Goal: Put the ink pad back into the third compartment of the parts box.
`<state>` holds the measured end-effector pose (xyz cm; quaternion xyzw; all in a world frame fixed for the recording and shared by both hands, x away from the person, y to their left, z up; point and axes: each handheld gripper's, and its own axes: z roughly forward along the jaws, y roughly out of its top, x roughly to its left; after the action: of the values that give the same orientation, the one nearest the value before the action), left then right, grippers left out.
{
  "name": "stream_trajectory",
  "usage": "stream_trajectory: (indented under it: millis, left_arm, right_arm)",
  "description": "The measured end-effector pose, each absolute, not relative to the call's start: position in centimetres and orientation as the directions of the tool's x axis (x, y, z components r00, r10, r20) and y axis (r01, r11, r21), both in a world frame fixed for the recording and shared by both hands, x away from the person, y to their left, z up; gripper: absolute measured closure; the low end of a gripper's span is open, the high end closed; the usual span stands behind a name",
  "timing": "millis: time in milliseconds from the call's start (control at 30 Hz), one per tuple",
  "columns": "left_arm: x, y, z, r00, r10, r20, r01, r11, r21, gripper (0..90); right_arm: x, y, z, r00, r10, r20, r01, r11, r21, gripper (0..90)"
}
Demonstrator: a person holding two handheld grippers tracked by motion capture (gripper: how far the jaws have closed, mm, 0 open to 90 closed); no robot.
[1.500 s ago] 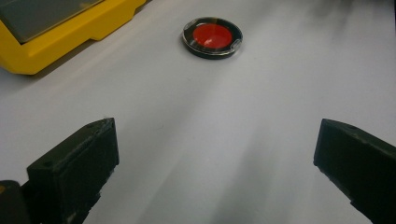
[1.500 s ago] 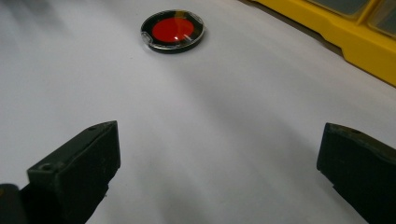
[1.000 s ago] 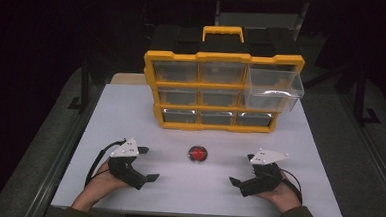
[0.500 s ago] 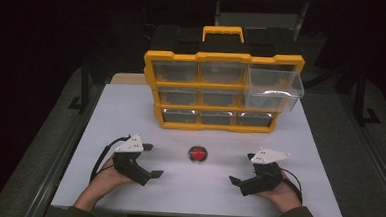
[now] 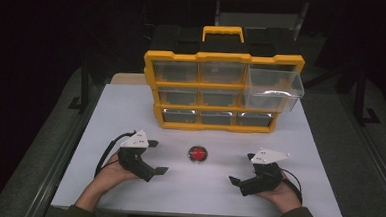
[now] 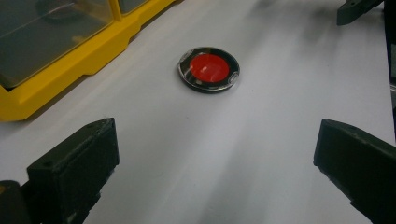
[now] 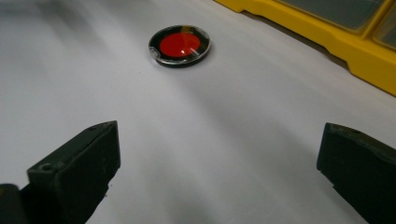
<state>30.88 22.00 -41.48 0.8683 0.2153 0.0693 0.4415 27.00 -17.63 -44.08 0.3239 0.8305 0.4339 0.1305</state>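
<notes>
A small round disc (image 5: 197, 154) with a red centre and a black rim lies flat on the white table (image 5: 131, 110), between the two grippers. My left gripper (image 5: 157, 157) rests at the disc's left, held in a hand, jaws wide open and empty. In the left gripper view the disc (image 6: 208, 69) lies ahead of the open left gripper (image 6: 215, 154). My right gripper (image 5: 242, 168) sits at the disc's right, also open and empty. The right gripper view has the disc (image 7: 180, 45) ahead and a little left of the right gripper (image 7: 217, 154).
A yellow drawer organizer (image 5: 222, 90) with clear drawers and a top handle stands behind the disc. Its top right drawer (image 5: 275, 85) is pulled out. The organizer's yellow base (image 6: 70, 70) is close on the left gripper's left. The table's front edge lies just behind both hands.
My left gripper has edged slightly right and forward, toward the disc. The right gripper and the disc have stayed where they were.
</notes>
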Motion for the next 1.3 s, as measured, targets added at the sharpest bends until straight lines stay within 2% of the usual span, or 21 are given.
stream_trajectory:
  millis: [1300]
  left_arm:
    - [32.6,19.1,-40.7,0.918,0.391,-0.070,0.287,-0.533,0.796,0.0]
  right_arm:
    - [27.1,-17.3,-44.3,-0.758,0.648,0.074,0.430,0.412,0.803,0.0]
